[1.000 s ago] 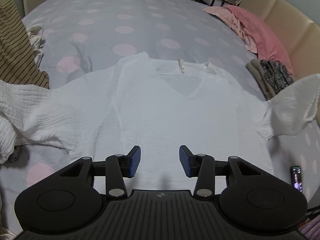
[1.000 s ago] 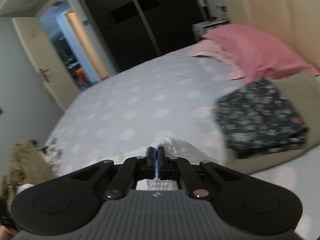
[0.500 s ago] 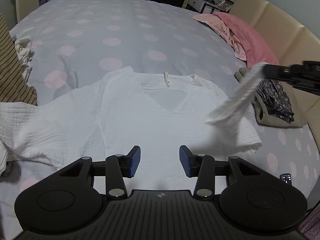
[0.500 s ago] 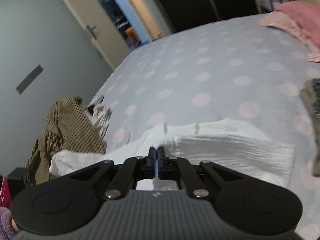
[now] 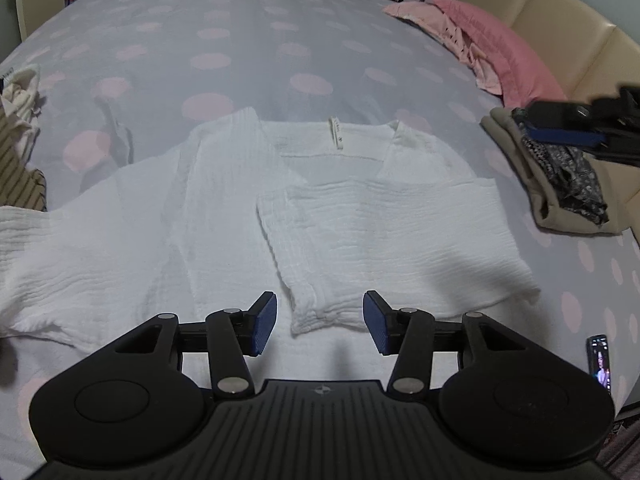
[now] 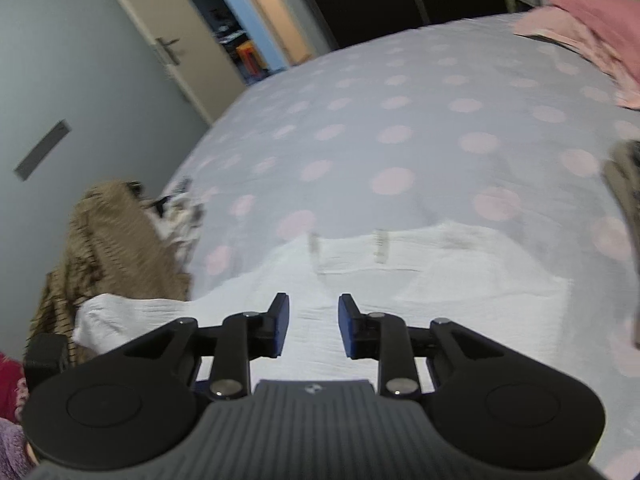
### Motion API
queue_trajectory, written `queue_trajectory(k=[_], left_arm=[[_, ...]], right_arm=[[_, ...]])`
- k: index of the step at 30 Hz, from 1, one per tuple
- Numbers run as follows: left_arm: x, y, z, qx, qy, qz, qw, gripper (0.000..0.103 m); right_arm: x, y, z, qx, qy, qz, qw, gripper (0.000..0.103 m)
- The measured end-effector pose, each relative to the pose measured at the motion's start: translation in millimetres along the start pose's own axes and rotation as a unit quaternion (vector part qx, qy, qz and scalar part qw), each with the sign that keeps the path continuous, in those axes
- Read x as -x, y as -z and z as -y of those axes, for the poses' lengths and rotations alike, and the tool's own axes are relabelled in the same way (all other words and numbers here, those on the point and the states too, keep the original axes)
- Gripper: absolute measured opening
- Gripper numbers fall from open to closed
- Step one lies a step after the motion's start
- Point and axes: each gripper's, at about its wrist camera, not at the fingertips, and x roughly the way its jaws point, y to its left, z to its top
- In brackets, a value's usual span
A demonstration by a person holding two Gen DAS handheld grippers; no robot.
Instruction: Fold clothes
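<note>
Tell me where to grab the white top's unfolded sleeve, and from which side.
Grip the white top by the cuff end of its spread sleeve, at the picture's left. Come from that outer side, probably with the open left gripper: the sleeve lies flat and extended, its edge free, while the other sleeve is already folded across the body.

Each black hand-held gripper (image 5: 320,326) has ribbed blue pads (image 5: 264,328) and silver screws.

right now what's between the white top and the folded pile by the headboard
In the left wrist view, only bare dotted bedsheet lies between the white top and the folded pile.
</note>
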Motion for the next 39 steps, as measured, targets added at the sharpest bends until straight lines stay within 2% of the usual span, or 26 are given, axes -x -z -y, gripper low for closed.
queue_trajectory(k=[5, 10, 12, 13, 16, 21, 24, 27, 28, 29, 31, 34, 36, 39], left_arm=[[-27, -1, -8, 0.031, 0.002, -0.026, 0.9992, 0.046], [-53, 1, -10, 0.041, -0.003, -0.041, 0.9983, 0.044], [-59, 2, -10, 0.036, 0.000, -0.043, 0.9984, 0.026], [-61, 2, -9, 0.033, 0.004, -0.044, 0.9985, 0.023], [-60, 2, -6, 0.032, 0.004, -0.035, 0.9988, 0.010], [-50, -6, -4, 0.034, 0.007, -0.018, 0.9992, 0.007], [-36, -13, -3, 0.035, 0.019, 0.005, 0.9992, 0.006], [-26, -19, -5, 0.036, 0.024, 0.018, 0.9989, 0.006], [-28, -19, -6, 0.036, 0.018, 0.011, 0.9991, 0.006], [-33, -17, -7, 0.037, 0.014, -0.001, 0.9992, 0.007], [-44, -11, -10, 0.038, 0.008, -0.028, 0.9989, 0.009], [-56, -1, -13, 0.035, -0.005, -0.060, 0.9976, 0.021], [-52, 2, -16, 0.031, -0.013, -0.063, 0.9974, 0.034], [-35, 4, -21, 0.023, -0.028, -0.058, 0.9977, 0.045]], right_arm=[[15, 8, 52, -0.025, 0.058, -0.004, 0.998, 0.037], [25, 28, 98, -0.029, 0.128, -0.036, 0.991, 0.039], [29, 39, 111, -0.022, 0.149, -0.056, 0.987, 0.039], [30, 44, 117, -0.018, 0.157, -0.066, 0.985, 0.039], [28, 62, 124, 0.003, 0.153, -0.099, 0.983, 0.039], [3, 95, 120, 0.067, 0.154, -0.152, 0.974, 0.039], [-10, 109, 116, 0.097, 0.158, -0.168, 0.968, 0.038], [-16, 113, 111, 0.121, 0.166, -0.156, 0.966, 0.037], [-18, 113, 110, 0.125, 0.170, -0.152, 0.966, 0.029], [-19, 112, 110, 0.121, 0.173, -0.154, 0.965, 0.007], [-20, 110, 113, 0.104, 0.181, -0.169, 0.963, 0.007], [-20, 109, 118, 0.094, 0.192, -0.184, 0.959, 0.007], [-20, 109, 117, 0.094, 0.192, -0.188, 0.959, 0.007], [-20, 109, 112, 0.102, 0.198, -0.201, 0.954, 0.008]])
